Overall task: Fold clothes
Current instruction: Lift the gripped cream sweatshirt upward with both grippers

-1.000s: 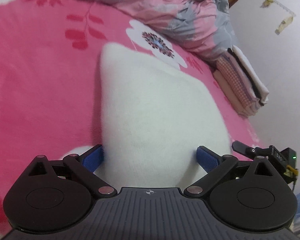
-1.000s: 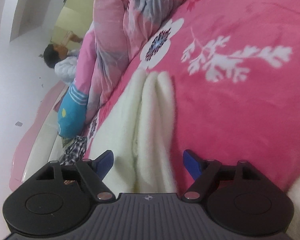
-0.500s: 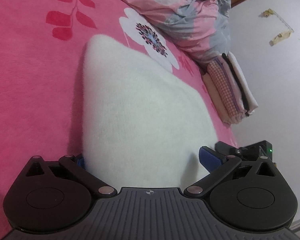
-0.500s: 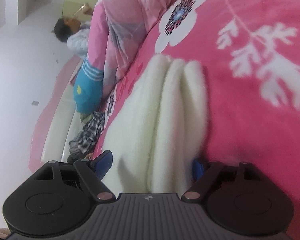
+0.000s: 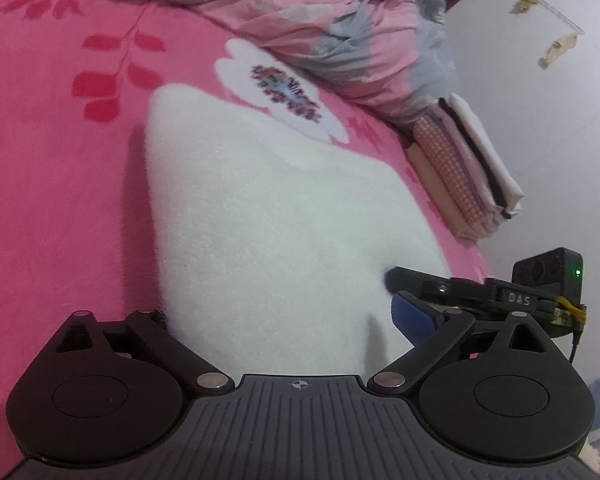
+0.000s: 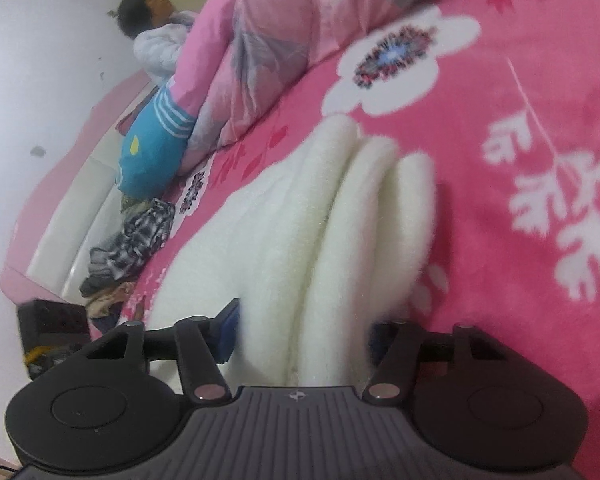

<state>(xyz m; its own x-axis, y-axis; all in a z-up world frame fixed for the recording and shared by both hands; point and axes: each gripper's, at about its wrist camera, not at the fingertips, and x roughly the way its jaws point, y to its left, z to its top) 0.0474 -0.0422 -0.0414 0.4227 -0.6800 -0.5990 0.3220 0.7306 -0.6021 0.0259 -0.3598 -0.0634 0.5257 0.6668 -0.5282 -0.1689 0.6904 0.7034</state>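
A white fluffy folded garment [image 5: 276, 216] lies on the pink floral bed blanket [image 5: 48, 184]. My left gripper [image 5: 284, 316] straddles its near edge with wide jaws; the left finger is tucked under the fabric and the right blue pad [image 5: 414, 314] sits beside it. In the right wrist view the garment [image 6: 320, 240] shows several stacked folds. My right gripper [image 6: 300, 332] has its jaws pressed against the folded stack from both sides, the right finger hidden under the fabric. The right gripper's body [image 5: 500, 292] shows at the left wrist view's right edge.
A crumpled pink and grey quilt [image 5: 320, 20] lies at the far side. Folded clothes [image 5: 464, 168] are stacked by the bed edge near the white wall. A blue pillow [image 6: 152, 148], plaid clothes [image 6: 128, 244] and a person [image 6: 156, 28] are at the left.
Both grippers pushed forward onto the garment's edge, so fingers slid under the fabric. The right gripper's jaws narrowed around the folded stack. The right gripper came closer in the left view.
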